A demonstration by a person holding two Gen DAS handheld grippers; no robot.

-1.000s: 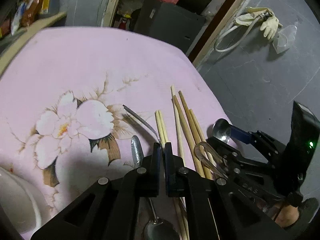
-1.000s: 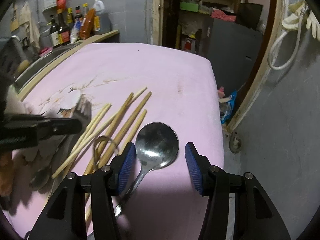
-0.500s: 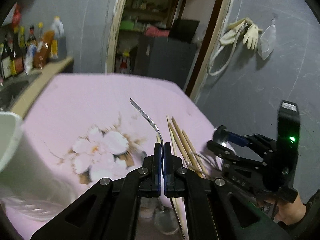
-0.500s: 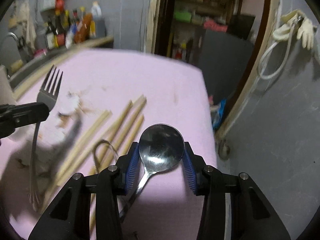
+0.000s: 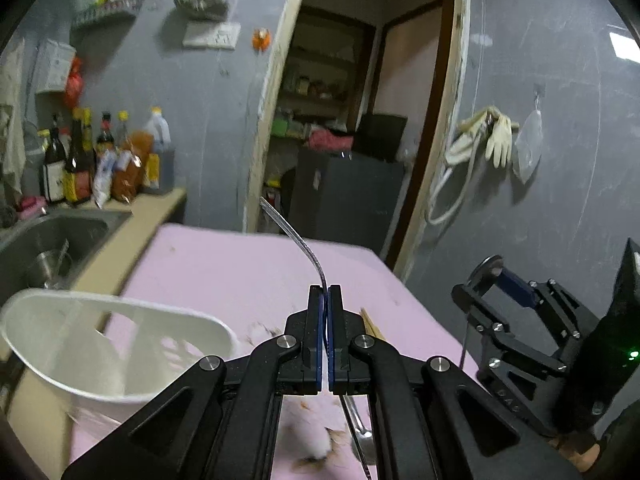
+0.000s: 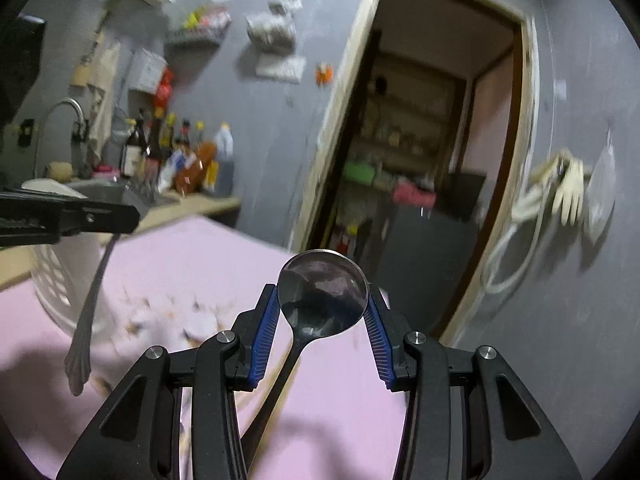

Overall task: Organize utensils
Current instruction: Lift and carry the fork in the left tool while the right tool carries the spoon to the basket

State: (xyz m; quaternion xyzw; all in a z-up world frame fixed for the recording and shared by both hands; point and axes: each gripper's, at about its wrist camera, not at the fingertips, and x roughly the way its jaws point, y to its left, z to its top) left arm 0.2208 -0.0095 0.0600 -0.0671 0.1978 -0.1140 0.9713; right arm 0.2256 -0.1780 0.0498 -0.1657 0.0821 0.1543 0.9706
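Two utensils are held in the air above the pink-covered bench [image 5: 248,268], so the carrying step toward the white basket [image 5: 120,352] is judged to be in hand. The left gripper [image 5: 325,300] is clenched on a fork [image 5: 298,236], whose thin curved metal rises from between the jaws while its handle hangs down, as is seen in the right view [image 6: 90,312], just beside the basket. The right gripper [image 6: 322,308] is closed on the bowl of a spoon [image 6: 323,294], its handle trailing down between the fingers. For the next move, each utensil would need to be brought over the basket's open rim and released only once its low end is inside; the hanging handles could catch on the rim. Chopsticks [image 5: 370,324] are partly seen on the bench behind the left jaws, and these are judged to be left for sorting. A sink [image 5: 48,240] and bottles [image 5: 100,160] stand at the left, well apart from the path. The basket is blurred, so its compartments cannot be told.
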